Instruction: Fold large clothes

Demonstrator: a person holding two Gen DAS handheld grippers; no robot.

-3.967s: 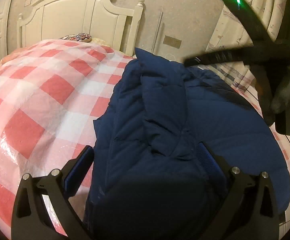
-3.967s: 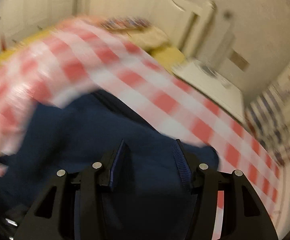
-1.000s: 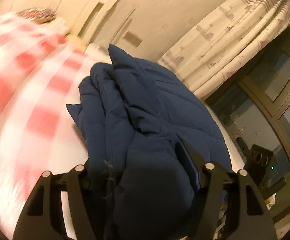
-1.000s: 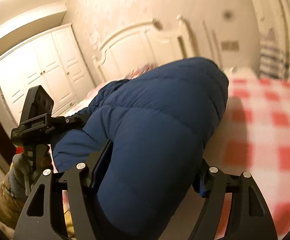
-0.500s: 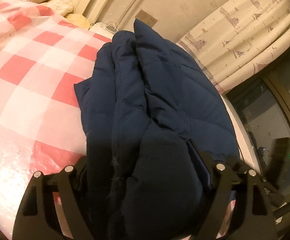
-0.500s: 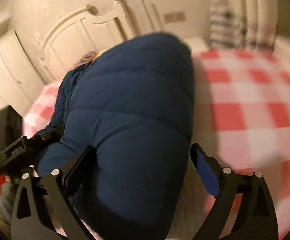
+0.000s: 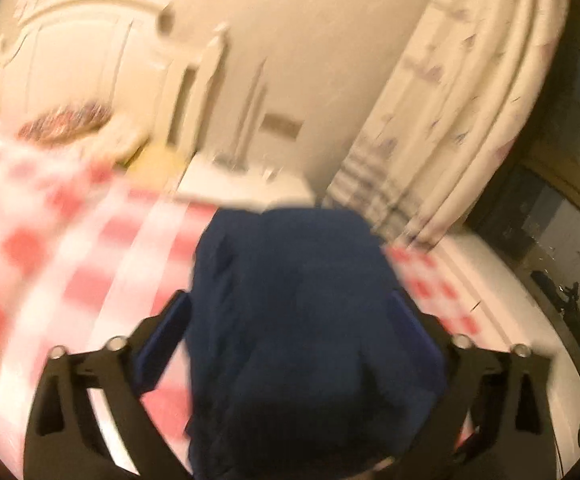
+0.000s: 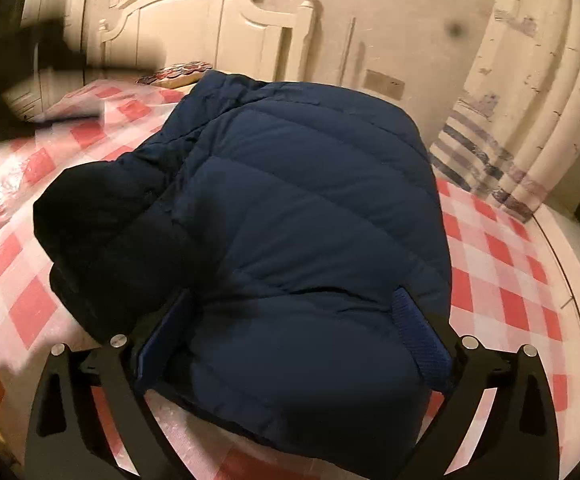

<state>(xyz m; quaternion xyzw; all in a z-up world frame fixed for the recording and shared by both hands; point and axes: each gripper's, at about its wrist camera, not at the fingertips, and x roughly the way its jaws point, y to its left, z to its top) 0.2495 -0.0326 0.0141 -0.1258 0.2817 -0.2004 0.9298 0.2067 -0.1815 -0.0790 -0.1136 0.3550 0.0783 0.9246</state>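
A bed covered with a red-and-white checked cloth [image 8: 502, 292] fills the warm-lit bedroom, and both cameras look along it toward the wall.

Nearest in the right wrist view, the right tool [image 8: 290, 340] stands with its jaws spread wide; they have just been opening. The near end of a navy quilted down jacket [image 8: 310, 220] lies between its blue pads [image 8: 422, 340]. Whether the pads touch the fabric I cannot tell, but nothing shows them pressing on it, so the tool reads as released. The jacket sits folded into a thick bundle on the checked cloth, with a darker rounded part, seemingly the hood, bulging out to its left side. A blurred dark shape crosses the left edge of that view; what it is I cannot say.

In the left wrist view, which is badly smeared by motion, the left tool [image 7: 286, 332] is likewise spread wide, its jaws having just been opening, and the same jacket [image 7: 302, 320] lies between its fingers [image 7: 162, 340]. A gap shows beside the left finger; the right one is at the fabric's edge.

Beyond the jacket lies a patterned pillow [image 8: 178, 72]. Behind it rises a cream headboard [image 8: 194, 28] with a knobbed post. On the right hangs a pale printed curtain [image 8: 530, 100], and past it the left view shows a dark window [image 7: 570, 220].
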